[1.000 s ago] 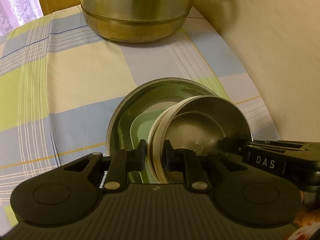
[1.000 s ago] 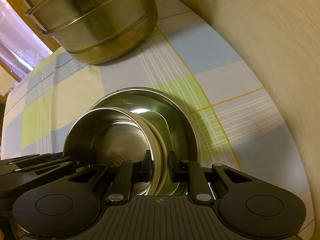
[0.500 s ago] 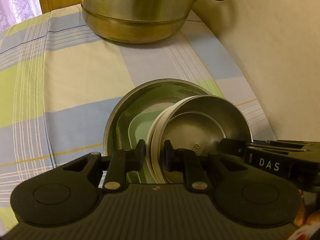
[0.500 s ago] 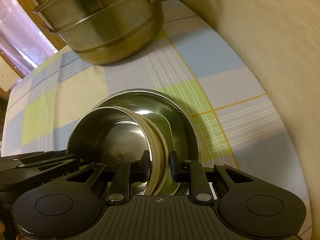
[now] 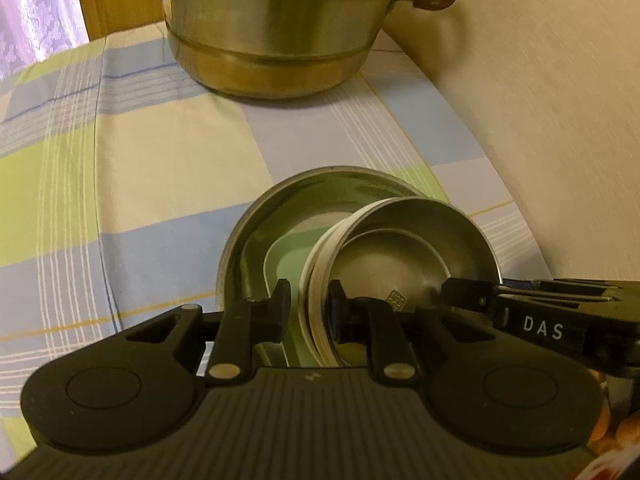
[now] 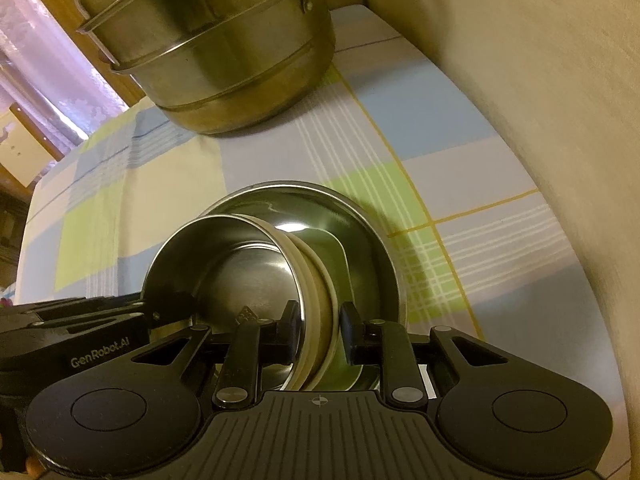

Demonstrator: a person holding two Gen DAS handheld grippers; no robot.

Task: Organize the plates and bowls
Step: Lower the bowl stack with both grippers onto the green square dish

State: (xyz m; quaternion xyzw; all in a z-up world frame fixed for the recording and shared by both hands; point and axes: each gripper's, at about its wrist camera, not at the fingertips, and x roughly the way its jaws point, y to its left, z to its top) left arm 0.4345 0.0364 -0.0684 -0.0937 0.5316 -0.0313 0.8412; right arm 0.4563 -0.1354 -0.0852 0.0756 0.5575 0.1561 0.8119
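A small steel bowl (image 5: pixel 400 256) with a cream outer band hangs tilted over a large steel bowl (image 5: pixel 248 240) that holds a pale green plate (image 5: pixel 280 256). My left gripper (image 5: pixel 309 304) is shut on the small bowl's left rim. In the right wrist view the same small bowl (image 6: pixel 240 264) has its right rim between the fingers of my right gripper (image 6: pixel 319 320). Those jaws are opening, and a thin gap shows beside the right pad. The large bowl (image 6: pixel 360 220) and green plate (image 6: pixel 340 256) lie underneath.
A big stacked steel pot (image 5: pixel 280 40) with brown handles stands at the back of the checked tablecloth (image 5: pixel 140 160). A beige wall (image 5: pixel 540 80) runs close along the right side. A lace curtain (image 5: pixel 32 20) hangs at the back left.
The right gripper's fingers have spread slightly apart around the small bowl's rim. The left gripper keeps its grip, and the bowls stay where they were.
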